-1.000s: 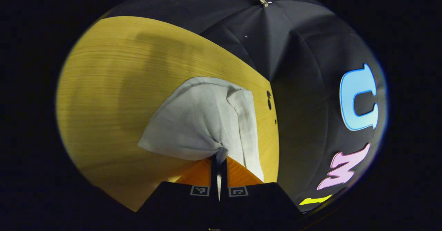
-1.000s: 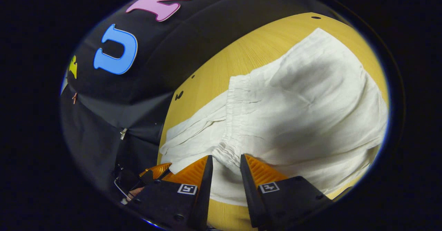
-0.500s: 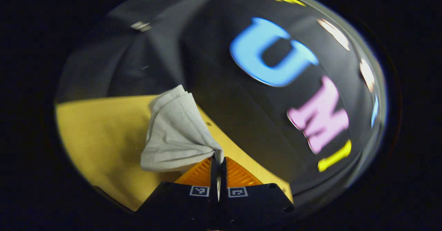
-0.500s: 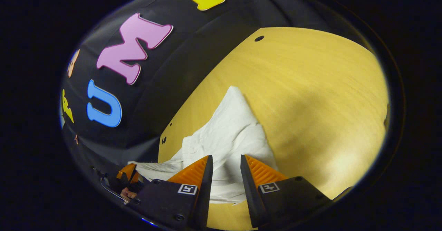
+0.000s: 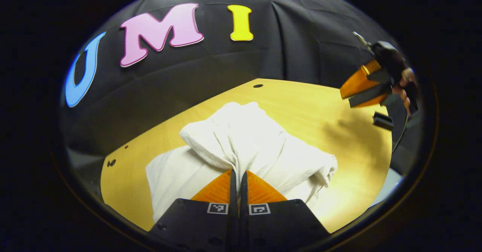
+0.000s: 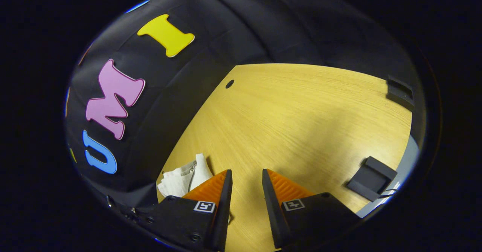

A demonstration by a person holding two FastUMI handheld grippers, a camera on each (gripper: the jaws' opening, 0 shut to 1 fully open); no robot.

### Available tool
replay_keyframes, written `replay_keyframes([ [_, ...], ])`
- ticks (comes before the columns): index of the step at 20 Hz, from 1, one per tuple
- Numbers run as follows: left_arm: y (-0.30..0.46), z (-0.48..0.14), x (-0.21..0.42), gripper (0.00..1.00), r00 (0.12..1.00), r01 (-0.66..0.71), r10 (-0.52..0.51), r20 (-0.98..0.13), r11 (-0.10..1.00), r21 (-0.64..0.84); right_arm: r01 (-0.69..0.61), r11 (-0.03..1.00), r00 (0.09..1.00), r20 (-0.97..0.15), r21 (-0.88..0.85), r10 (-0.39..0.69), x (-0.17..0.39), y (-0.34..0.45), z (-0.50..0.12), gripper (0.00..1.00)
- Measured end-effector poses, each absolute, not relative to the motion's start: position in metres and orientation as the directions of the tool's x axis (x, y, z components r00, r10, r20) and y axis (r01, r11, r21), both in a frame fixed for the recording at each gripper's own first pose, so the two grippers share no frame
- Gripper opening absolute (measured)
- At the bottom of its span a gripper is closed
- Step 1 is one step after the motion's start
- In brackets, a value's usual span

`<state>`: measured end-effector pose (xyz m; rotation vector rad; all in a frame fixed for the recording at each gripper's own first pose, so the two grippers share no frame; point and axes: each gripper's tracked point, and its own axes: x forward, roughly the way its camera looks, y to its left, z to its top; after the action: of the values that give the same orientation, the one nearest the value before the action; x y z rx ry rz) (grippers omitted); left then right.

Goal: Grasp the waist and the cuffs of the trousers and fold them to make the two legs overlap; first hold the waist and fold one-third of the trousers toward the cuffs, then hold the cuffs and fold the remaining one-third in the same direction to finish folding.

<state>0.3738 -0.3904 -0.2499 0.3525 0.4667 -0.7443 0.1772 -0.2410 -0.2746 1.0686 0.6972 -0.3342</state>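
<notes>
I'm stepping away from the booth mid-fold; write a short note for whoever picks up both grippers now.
Left gripper: shut on a pinch of the white trousers, which lie bunched in a rough folded pile on the wooden table.
Right gripper: open, holding nothing, off to the side over bare table; a bit of the trousers shows at its left.
Done: the trousers are gathered into overlapping layers, though which fold this is cannot be told.
Left: set the held edge down, release, check that the layers lie flat and straighten the lumpy pile.
</notes>
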Motion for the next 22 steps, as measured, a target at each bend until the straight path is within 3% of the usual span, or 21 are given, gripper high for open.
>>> replay_keyframes([
  [7, -0.386, -0.221, 0.362, 0.05, 0.689, 0.723, -0.582, -0.432, 0.599, 0.344, 0.548, 0.468, 0.748, -0.657, 0.693, 0.097, 0.182, -0.242, -0.272, 0.5],
  [11, -0.385, -0.232, 0.358, 0.05, 0.667, 0.745, -0.595, -0.449, 0.513, 0.427, 0.541, 0.468, 0.751, -0.652, 0.699, 0.104, 0.177, -0.237, -0.268, 0.5],
  [12, -0.385, -0.237, 0.355, 0.1, 0.663, 0.748, -0.596, -0.453, 0.491, 0.448, 0.543, 0.463, 0.752, -0.651, 0.7, 0.103, 0.178, -0.236, -0.268, 0.5],
  [13, -0.387, -0.24, 0.354, 0.05, 0.661, 0.747, -0.594, -0.458, 0.468, 0.472, 0.545, 0.459, 0.753, -0.651, 0.702, 0.101, 0.177, -0.236, -0.268, 0.5],
  [22, -0.394, -0.261, 0.347, 0.08, 0.675, 0.713, -0.57, -0.469, 0.338, 0.614, 0.555, 0.429, 0.765, -0.64, 0.712, 0.072, 0.161, -0.24, -0.256, 0.5],
])
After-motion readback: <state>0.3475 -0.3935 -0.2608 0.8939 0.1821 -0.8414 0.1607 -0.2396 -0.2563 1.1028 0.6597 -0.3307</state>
